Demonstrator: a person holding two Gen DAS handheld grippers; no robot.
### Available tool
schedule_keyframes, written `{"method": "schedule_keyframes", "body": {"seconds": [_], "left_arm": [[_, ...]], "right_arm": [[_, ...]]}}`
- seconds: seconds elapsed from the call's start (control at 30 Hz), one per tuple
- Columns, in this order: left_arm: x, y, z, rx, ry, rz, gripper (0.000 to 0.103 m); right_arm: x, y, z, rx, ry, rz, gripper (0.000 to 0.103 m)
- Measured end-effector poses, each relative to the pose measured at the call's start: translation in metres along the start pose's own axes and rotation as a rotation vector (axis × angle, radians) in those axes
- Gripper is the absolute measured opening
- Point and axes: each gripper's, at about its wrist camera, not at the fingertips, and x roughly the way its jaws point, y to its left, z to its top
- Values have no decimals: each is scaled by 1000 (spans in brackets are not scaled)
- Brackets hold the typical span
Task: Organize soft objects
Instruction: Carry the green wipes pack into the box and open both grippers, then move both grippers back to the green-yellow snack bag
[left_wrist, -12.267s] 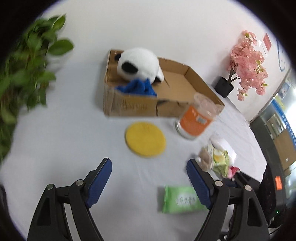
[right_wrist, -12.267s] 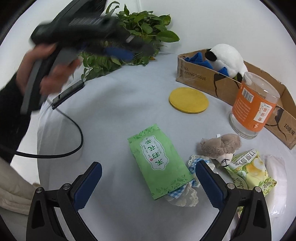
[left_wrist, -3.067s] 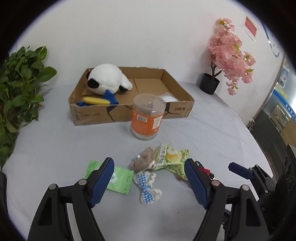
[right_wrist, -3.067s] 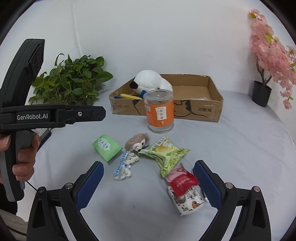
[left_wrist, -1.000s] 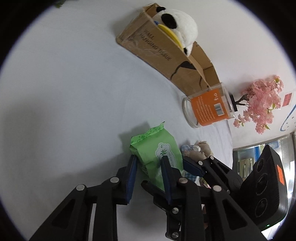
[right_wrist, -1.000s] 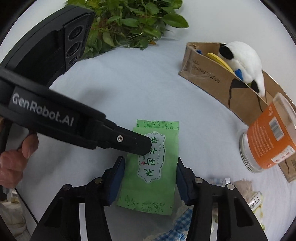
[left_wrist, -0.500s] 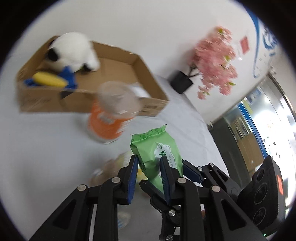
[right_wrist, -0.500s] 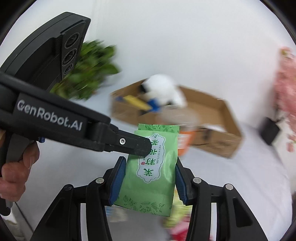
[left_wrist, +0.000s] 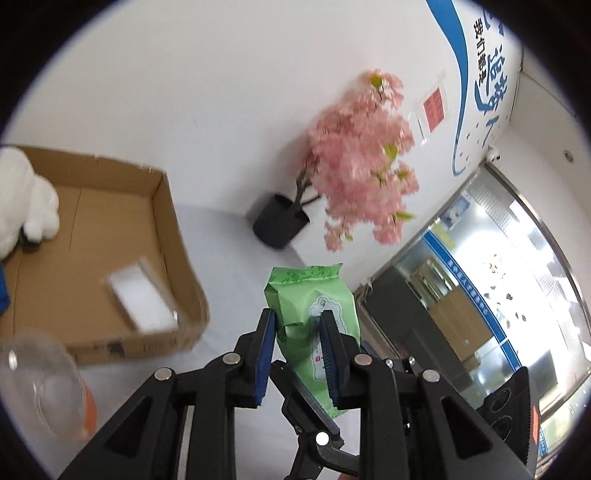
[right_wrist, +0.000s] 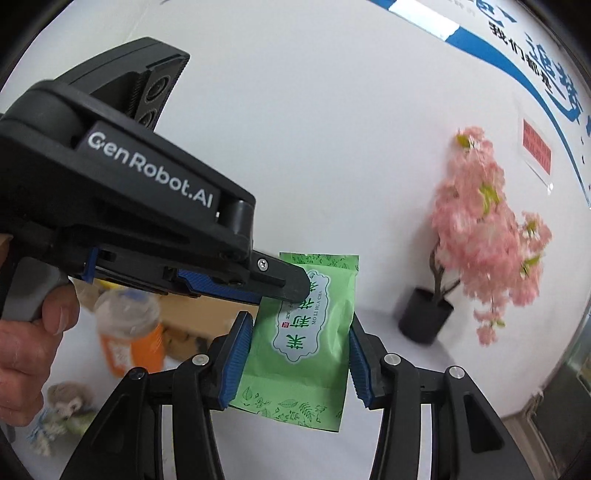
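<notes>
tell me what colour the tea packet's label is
White with green characters, on the green tea packet; right wrist view shows it best.

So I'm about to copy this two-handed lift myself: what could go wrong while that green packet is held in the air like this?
Both the left gripper and the right gripper squeeze the green packet, so pulling apart could tear or crease it. If one lets go early, it might swing and slip. The clear jar stands close in front of the cardboard box, so a low swing toward the box could knock it.
</notes>
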Motion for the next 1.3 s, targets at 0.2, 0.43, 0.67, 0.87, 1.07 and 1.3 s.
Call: {"method": "schedule_keyframes", "body": {"seconds": [0.2, 0.43, 0.67, 0.87, 1.07, 1.3], "left_arm": [[24, 37, 48, -103, -24, 96, 23], [76, 98, 76, -239, 135, 245, 22], [91, 114, 67, -226, 240, 284, 24], [46, 85, 64, -63, 185, 307, 39], [-38, 42, 29, 177, 41, 404, 76], [-128, 29, -27, 275, -26, 556, 78]], "right_arm": [[70, -14, 27, 55, -59, 87, 47], [176, -20, 29, 152, 121, 243, 49], [228, -26, 4, 262, 324, 267, 59], [200, -39, 6, 282, 292, 202, 79], [120, -28, 5, 246, 247, 190, 100], [23, 18, 10, 199, 237, 192, 101]]}}
